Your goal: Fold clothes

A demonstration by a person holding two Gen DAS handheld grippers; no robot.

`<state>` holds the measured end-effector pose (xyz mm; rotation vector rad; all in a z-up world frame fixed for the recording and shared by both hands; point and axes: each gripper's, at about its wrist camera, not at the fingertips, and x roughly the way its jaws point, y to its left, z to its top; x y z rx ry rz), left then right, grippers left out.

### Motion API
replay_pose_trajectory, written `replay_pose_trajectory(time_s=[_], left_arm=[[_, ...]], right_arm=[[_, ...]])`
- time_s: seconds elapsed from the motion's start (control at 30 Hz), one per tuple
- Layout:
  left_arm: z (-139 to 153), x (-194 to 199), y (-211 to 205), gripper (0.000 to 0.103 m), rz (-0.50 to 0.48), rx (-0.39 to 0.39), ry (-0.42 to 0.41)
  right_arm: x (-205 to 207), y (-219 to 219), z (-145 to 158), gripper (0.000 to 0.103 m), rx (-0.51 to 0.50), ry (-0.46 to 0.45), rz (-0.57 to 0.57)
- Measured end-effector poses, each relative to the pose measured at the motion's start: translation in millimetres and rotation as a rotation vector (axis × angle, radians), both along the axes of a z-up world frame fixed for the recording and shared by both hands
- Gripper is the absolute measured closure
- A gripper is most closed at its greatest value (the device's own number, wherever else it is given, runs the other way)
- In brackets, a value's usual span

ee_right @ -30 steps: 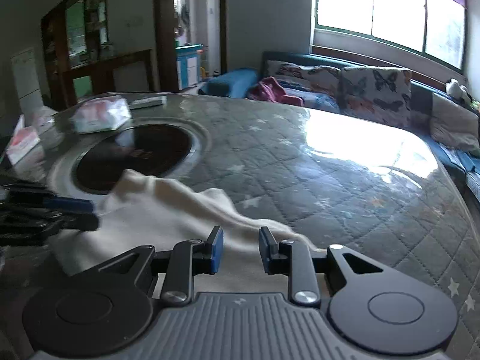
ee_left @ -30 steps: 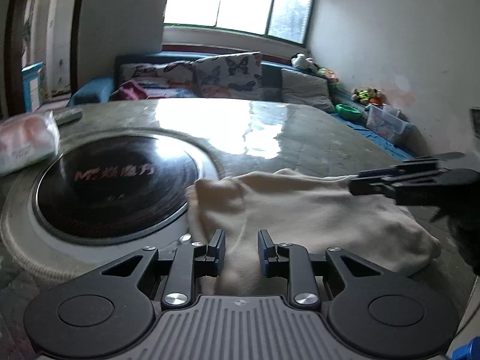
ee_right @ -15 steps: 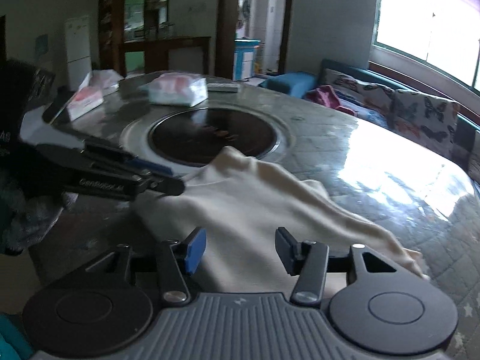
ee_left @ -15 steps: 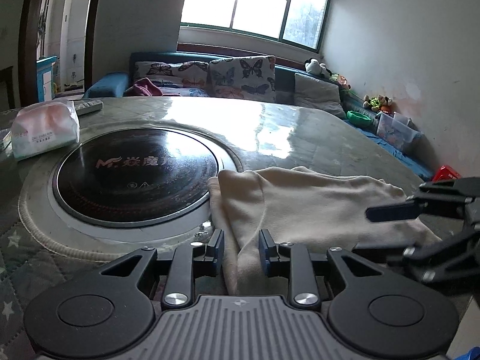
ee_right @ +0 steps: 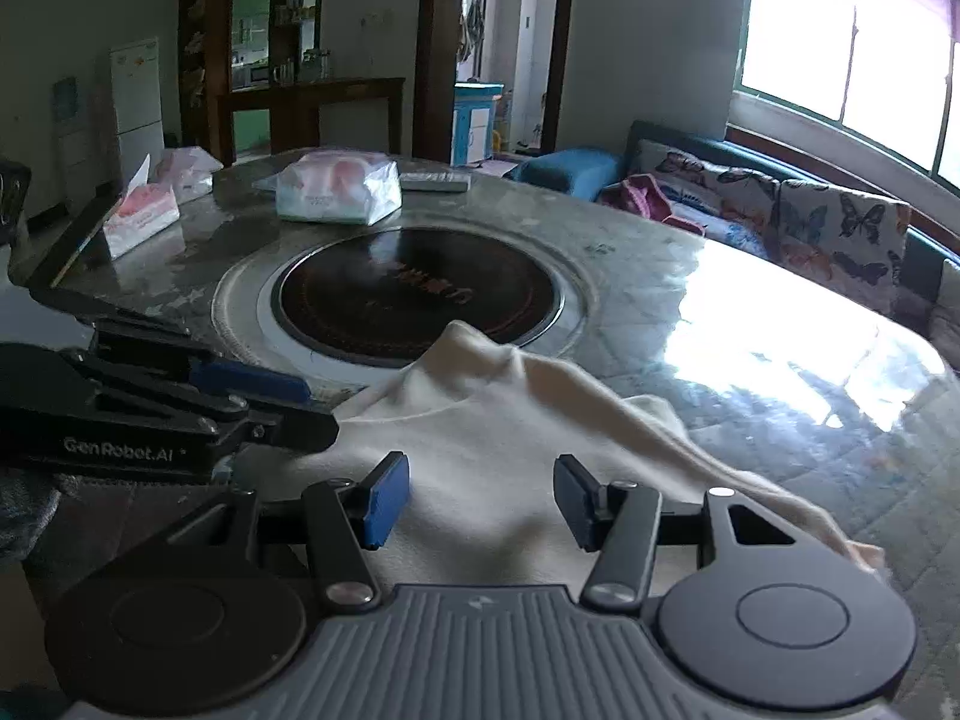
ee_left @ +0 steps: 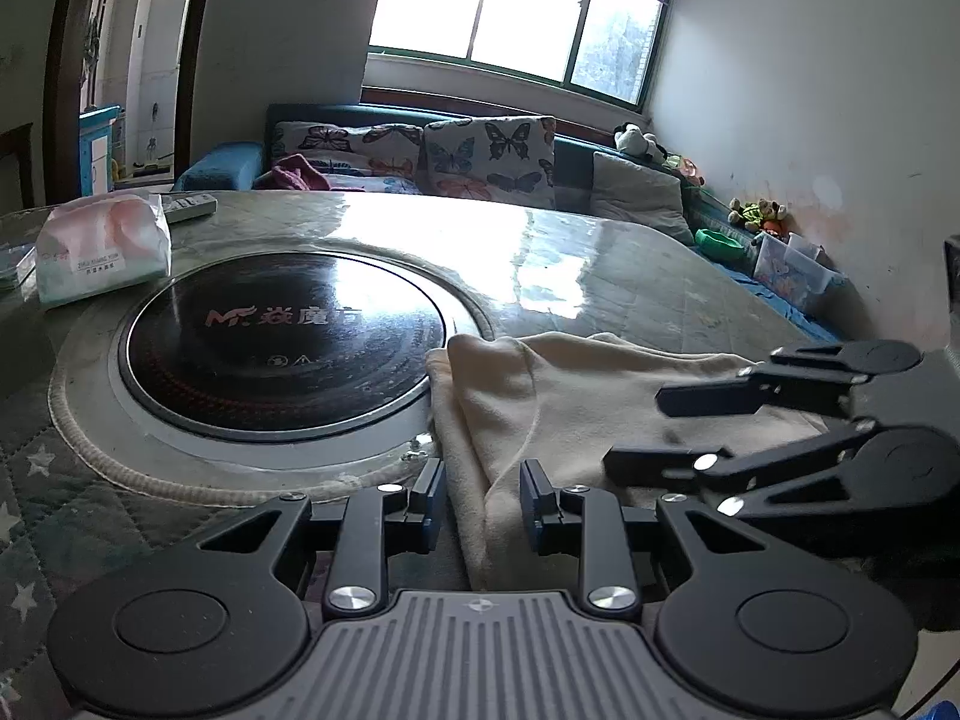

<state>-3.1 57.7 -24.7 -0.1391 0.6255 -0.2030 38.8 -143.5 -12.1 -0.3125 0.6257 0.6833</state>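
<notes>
A cream garment [ee_left: 570, 408] lies crumpled on the quilted table, one corner touching the rim of the round black cooktop [ee_left: 282, 348]. My left gripper [ee_left: 483, 480] sits low at the garment's left edge. Its jaws stand a little apart, with a fold of cloth lying between them that they do not visibly pinch. My right gripper [ee_right: 480, 468] hovers open over the near part of the garment [ee_right: 480, 420], its pads off the cloth. In the left wrist view the right gripper [ee_left: 633, 429] comes in from the right above the cloth. The left gripper [ee_right: 321, 408] appears at the right wrist view's left edge.
A plastic tissue pack [ee_left: 102, 246] and a remote [ee_left: 189, 204] lie beyond the cooktop. A tissue box [ee_right: 141, 216] stands at the table's far left. A sofa with butterfly cushions [ee_left: 480, 156] runs along the window wall. The table edge [ee_left: 780, 324] curves past the garment on the right.
My right gripper has opened and let go of the garment's edge, which has dropped flat. It has swung lower and closer to my left gripper. The left gripper has stayed in place.
</notes>
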Motion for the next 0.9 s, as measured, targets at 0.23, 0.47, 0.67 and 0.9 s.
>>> replay_pose_trajectory(time_s=[0.23,0.47,0.67,0.9], left_arm=[[1,0,3,0.071,0.010,-0.004,0.005],[2,-2,4,0.065,0.024,0.003,0.010],[4,-1,8,0.057,0.044,0.003,0.012],[5,1,14,0.054,0.067,-0.014,0.025]], right_arm=[[-8,5,5,0.048,-0.013,-0.036,0.026],[-14,14,-4,0.048,-0.055,-0.030,0.071],[-29,12,9,0.048,-0.050,-0.047,0.127],[-49,25,10,0.048,-0.074,-0.053,0.237]])
